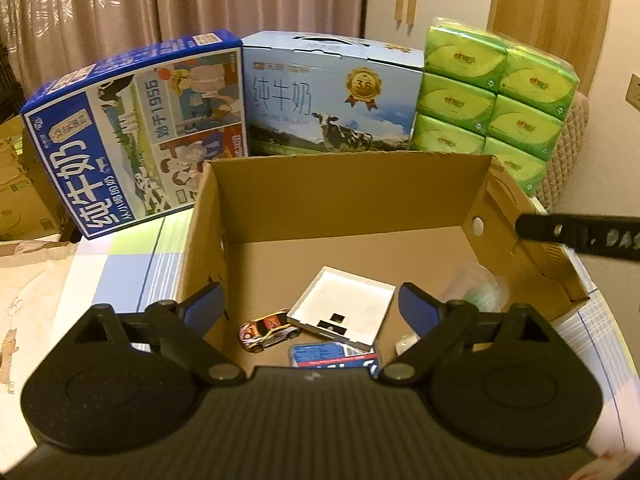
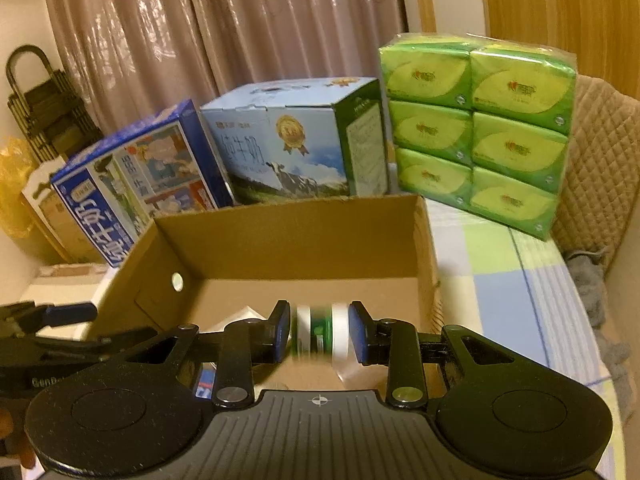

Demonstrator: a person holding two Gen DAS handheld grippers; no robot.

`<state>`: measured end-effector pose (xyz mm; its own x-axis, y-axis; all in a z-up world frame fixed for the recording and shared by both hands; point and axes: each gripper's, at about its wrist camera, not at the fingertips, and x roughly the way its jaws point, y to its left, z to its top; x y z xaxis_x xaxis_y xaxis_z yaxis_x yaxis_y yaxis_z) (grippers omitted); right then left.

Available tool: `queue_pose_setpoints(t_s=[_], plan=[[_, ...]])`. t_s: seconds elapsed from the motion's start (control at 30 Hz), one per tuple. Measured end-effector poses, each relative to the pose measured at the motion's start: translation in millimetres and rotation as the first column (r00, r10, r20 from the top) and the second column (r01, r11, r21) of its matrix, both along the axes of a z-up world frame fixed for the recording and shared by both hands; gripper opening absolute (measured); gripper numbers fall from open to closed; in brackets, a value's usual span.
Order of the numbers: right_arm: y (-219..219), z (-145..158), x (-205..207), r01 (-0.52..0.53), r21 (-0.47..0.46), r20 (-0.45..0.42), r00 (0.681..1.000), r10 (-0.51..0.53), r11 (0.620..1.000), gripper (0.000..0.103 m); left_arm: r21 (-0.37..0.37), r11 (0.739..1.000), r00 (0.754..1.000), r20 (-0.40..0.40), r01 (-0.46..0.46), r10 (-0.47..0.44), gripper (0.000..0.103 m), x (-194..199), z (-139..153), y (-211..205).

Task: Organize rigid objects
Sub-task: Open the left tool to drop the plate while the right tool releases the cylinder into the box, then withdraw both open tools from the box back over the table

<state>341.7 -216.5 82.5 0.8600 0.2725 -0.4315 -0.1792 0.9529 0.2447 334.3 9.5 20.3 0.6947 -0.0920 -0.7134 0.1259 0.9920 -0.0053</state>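
An open cardboard box [image 1: 348, 200] stands on the checked cloth. On its floor lie a toy race car [image 1: 269, 329], a white shallow lid [image 1: 344, 304] and a blue printed packet [image 1: 332, 354]. My left gripper [image 1: 308, 294] hangs over the box's near side, open wide, with nothing between its fingers. My right gripper [image 2: 320, 312] is over the box's [image 2: 288, 236] right part. A blurred white-and-green round container [image 2: 320, 334] sits between its pads with thin gaps on both sides. That container shows as a blur [image 1: 480, 288] in the left wrist view.
Behind the box stand a dark blue milk carton [image 1: 132, 136], a light blue milk carton [image 1: 332, 96] and a green tissue multipack [image 1: 496, 96]. Curtains hang at the back. A quilted cushion [image 2: 600, 168] lies at the right; other cardboard boxes [image 1: 20, 184] sit at the left.
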Motion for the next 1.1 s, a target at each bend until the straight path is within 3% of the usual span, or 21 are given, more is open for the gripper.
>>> queue_pose_setpoints(t_s=[0.03, 0.07, 0.53, 1.1], plan=[[-2, 1, -2, 0.015, 0.013, 0.017, 1.000, -0.016, 1.000, 0.065, 0.002, 1.000, 1.000, 0.004, -0.003, 0.003, 0.094, -1, 0, 1], [-4, 2, -4, 0.019, 0.031, 0.036, 0.999, -0.021, 0.999, 0.068, 0.005, 1.000, 1.000, 0.006, -0.005, 0.005, 0.094, -2, 1, 3], [-21, -2, -38, 0.054, 0.051, 0.011, 0.998, -0.054, 0.997, 0.068, -0.002, 1.000, 1.000, 0.015, 0.010, -0.010, 0.094, -31, 11, 1], [-31, -14, -146, 0.072, 0.070, -0.004, 0.997, -0.072, 0.995, 0.068, -0.045, 0.999, 0.999, 0.037, 0.008, -0.007, 0.094, -125, 41, -3]])
